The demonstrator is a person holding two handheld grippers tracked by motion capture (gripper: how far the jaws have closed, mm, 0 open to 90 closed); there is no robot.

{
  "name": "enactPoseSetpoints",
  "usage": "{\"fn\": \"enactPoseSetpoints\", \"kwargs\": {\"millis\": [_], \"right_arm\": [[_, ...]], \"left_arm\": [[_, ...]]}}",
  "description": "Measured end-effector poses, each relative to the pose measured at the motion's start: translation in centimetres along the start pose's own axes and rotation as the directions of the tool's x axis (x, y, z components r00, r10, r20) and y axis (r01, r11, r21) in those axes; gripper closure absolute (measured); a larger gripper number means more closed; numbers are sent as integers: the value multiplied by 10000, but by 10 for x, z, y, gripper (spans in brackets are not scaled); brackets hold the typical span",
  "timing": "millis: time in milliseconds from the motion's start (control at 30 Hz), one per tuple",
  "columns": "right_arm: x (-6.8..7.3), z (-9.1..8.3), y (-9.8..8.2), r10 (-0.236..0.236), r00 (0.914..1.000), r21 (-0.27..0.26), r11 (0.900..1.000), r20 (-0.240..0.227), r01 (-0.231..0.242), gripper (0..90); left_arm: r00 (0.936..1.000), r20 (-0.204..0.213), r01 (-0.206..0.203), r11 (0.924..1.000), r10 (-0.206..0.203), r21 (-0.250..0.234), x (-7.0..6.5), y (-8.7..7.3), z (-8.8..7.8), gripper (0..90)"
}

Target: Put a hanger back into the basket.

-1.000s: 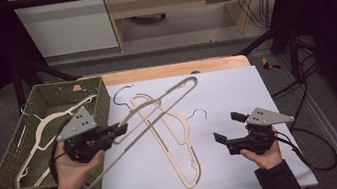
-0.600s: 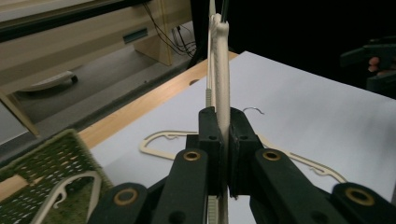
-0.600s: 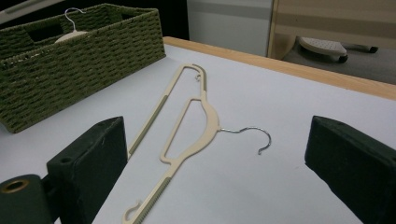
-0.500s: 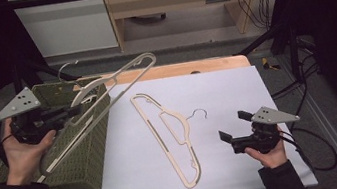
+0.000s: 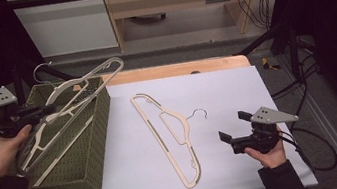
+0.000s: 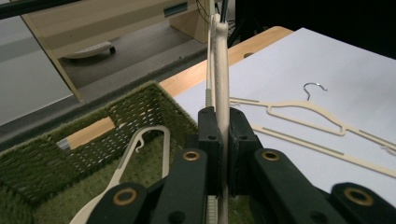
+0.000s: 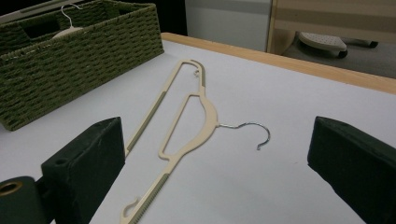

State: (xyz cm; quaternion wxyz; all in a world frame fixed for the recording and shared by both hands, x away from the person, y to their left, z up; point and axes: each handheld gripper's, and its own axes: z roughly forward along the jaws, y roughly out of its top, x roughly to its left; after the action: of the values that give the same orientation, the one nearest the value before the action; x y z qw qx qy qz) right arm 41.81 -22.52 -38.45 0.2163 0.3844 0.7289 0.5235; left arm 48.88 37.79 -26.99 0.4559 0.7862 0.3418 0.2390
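The left gripper [image 5: 33,113] is clamped on a cream plastic hanger [image 5: 69,101], its jaws pressed tight on one thin arm of it — the left gripper view shows that arm standing upright between the two black pads [image 6: 218,135]. In the high view the held hanger hangs over the green woven basket [image 5: 91,151] at about 9 o'clock on the table, its metal hook [image 5: 41,70] pointing toward 11 o'clock past the basket's far rim. Another cream hanger [image 6: 140,154] lies inside the basket.

A second cream hanger with a metal hook [image 5: 172,134] lies flat on the white table sheet [image 5: 226,91] near the middle, its long bar running from 11 to 5 o'clock, its hook toward 3 o'clock. The right gripper [image 5: 232,128] rests at about 4 o'clock, just beside that hanger but apart from it — its jaws stand wide with nothing between them, aimed toward 9 o'clock.
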Motion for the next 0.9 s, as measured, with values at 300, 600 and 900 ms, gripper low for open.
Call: {"fn": "enactPoseSetpoints", "kwargs": {"millis": [300, 600, 900], "right_arm": [[1, 1, 0, 32, 10000, 26, 10000, -16, -32, 49], [0, 2, -1, 24, 10000, 105, 9999, -1, -24, 47], [0, 2, -1, 0, 10000, 128, 9999, -5, 0, 46]], "left_arm": [[9992, -361, 163, 9997, -158, 157, 25, -22, -8, 859], [9950, -753, 673, 9973, -650, 278, 44, -45, -17, 859], [9937, -853, 801, 9925, -723, 920, 46, -59, -12, 860]]}}
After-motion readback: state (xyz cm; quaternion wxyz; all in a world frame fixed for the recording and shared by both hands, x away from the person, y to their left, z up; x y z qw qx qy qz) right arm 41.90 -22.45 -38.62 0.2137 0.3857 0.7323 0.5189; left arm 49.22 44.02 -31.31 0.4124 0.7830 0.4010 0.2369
